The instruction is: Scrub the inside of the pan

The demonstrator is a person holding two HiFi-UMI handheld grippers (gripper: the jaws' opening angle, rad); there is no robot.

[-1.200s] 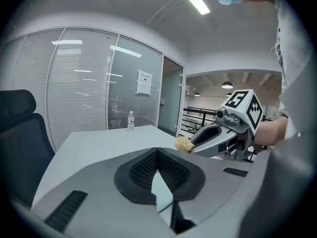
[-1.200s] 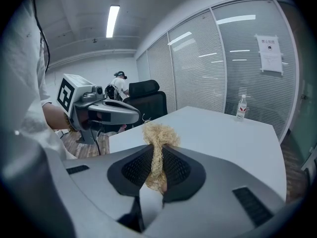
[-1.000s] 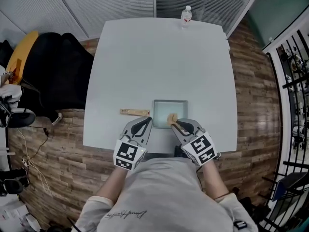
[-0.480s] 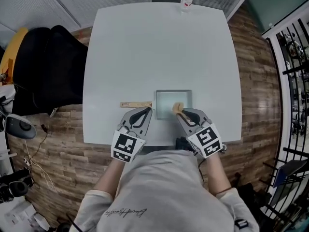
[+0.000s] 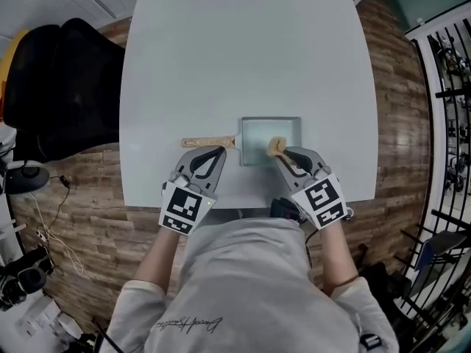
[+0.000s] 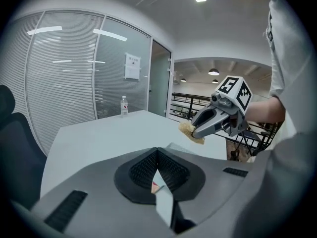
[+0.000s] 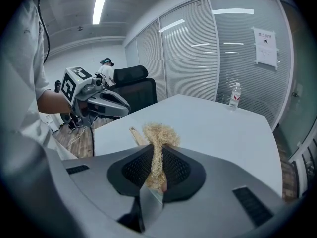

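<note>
Right gripper point(image 5: 282, 154) is clamped tight on a straw-coloured scrubber point(image 5: 277, 146), its jaws pinching the fibre tuft so that it bulges out past the tips; the scrubber sits over the near part of the pan point(image 5: 257, 132), inside its rim, though whether it presses on the pan floor cannot be told. Left gripper point(image 5: 219, 151) has its jaws together with nothing seen between them; its tips lie just on the near side of the pan's wooden handle point(image 5: 207, 142), close to where the handle joins the pan, and whether they touch it is unclear.

The pan is square and shallow; it lies near the near edge of the desk point(image 5: 221, 57), a little right of the middle, with the handle running left along that edge. Both grippers reach in over the near edge, one at either side of the pan.

Counted: two grippers; one pan; one scrubber; one clear bottle point(image 7: 236, 95) at the desk's far edge; one black chair point(image 5: 62, 87) off the left edge.
</note>
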